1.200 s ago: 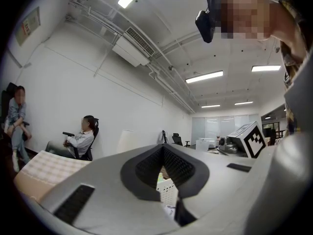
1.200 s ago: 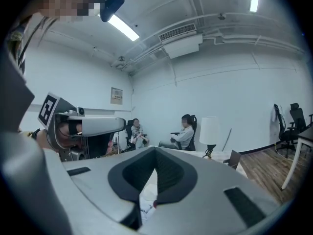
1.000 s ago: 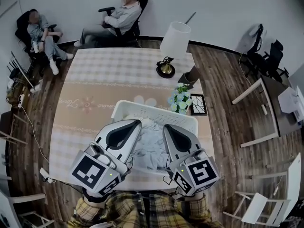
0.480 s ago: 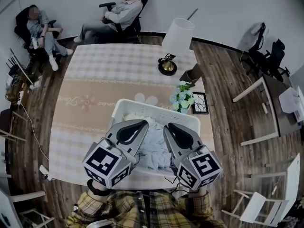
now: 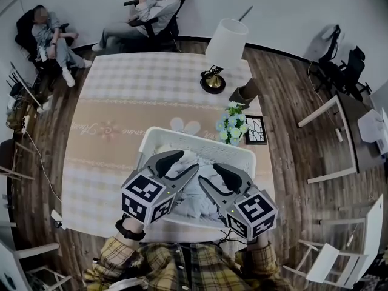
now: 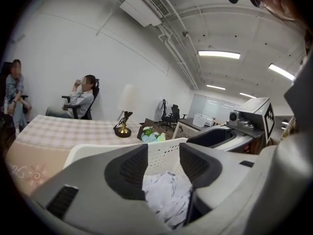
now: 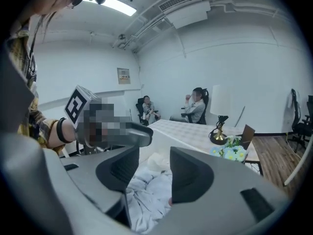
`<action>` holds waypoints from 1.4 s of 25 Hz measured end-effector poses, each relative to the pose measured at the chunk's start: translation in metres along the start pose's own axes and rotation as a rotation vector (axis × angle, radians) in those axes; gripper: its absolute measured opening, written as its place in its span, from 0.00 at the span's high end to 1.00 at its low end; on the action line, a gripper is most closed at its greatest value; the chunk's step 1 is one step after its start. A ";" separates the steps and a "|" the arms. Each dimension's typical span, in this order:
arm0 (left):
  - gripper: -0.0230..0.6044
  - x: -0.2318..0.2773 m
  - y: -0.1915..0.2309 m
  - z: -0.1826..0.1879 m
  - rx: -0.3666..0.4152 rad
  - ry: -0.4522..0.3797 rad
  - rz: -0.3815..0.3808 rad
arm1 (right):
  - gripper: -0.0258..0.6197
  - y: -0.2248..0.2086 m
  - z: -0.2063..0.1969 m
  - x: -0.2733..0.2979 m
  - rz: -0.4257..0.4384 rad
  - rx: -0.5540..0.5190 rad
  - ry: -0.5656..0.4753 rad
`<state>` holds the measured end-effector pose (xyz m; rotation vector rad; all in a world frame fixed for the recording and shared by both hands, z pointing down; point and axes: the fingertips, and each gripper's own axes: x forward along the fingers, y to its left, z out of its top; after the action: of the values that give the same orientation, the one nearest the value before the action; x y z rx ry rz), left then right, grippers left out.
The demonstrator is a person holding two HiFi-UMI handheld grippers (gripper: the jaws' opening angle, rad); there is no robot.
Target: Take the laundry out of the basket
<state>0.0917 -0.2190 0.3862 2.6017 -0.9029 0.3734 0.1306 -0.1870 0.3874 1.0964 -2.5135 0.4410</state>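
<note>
A white slatted laundry basket (image 5: pixel 159 136) stands on the near side of the table, holding crumpled pale blue-white laundry (image 5: pixel 195 194). Both grippers hang over it, pointing into it. My left gripper (image 5: pixel 185 162) is at the basket's left and my right gripper (image 5: pixel 212 176) at its right, side by side. Both have just been opening their jaws. In the left gripper view the left gripper (image 6: pixel 163 153) is open, with laundry (image 6: pixel 164 195) below the gap and untouched by the pads. The right gripper (image 7: pixel 154 163) is open too, above the laundry (image 7: pixel 144 187).
The table (image 5: pixel 121 102) has a checked cloth. Beyond the basket are a bunch of flowers (image 5: pixel 230 125), a small framed picture (image 5: pixel 253 132) and a lamp (image 5: pixel 219 50). Two people sit past the far edge (image 5: pixel 154 8) (image 5: pixel 48 35). Chairs and desks stand at the right (image 5: pixel 339 71).
Both grippers have come down toward the basket, and their jaws, shut before, now stand apart. The left gripper has also swung in to the right.
</note>
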 end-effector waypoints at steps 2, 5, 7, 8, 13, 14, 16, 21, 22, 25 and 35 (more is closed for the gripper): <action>0.57 0.008 0.005 -0.011 -0.014 0.038 0.001 | 0.58 0.003 -0.009 0.005 0.025 -0.012 0.037; 0.52 0.021 0.013 -0.028 -0.039 0.102 -0.001 | 0.53 0.007 -0.024 0.013 0.066 -0.046 0.104; 0.49 0.029 0.018 -0.040 -0.054 0.146 -0.006 | 0.50 0.010 -0.036 0.018 0.094 -0.077 0.156; 0.48 0.032 0.020 -0.045 -0.062 0.168 -0.010 | 0.48 0.011 -0.042 0.021 0.107 -0.093 0.187; 0.42 0.044 0.023 -0.071 -0.070 0.285 -0.033 | 0.44 0.017 -0.070 0.036 0.184 -0.180 0.340; 0.42 0.046 0.023 -0.078 -0.063 0.313 -0.036 | 0.44 0.019 -0.074 0.038 0.205 -0.201 0.360; 0.39 0.047 0.024 -0.092 -0.060 0.367 -0.047 | 0.43 0.021 -0.084 0.043 0.250 -0.240 0.418; 0.37 0.046 0.028 -0.117 -0.073 0.466 -0.074 | 0.37 0.024 -0.112 0.051 0.326 -0.297 0.567; 0.37 0.046 0.029 -0.121 -0.069 0.485 -0.077 | 0.36 0.025 -0.118 0.053 0.336 -0.311 0.592; 0.36 0.046 0.030 -0.133 -0.058 0.532 -0.078 | 0.35 0.027 -0.136 0.059 0.358 -0.376 0.663; 0.36 0.051 0.038 -0.177 -0.094 0.695 -0.053 | 0.35 0.025 -0.190 0.073 0.372 -0.443 0.830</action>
<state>0.0833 -0.2007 0.5732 2.1500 -0.5797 1.0968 0.1035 -0.1379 0.5844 0.1896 -1.9010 0.3158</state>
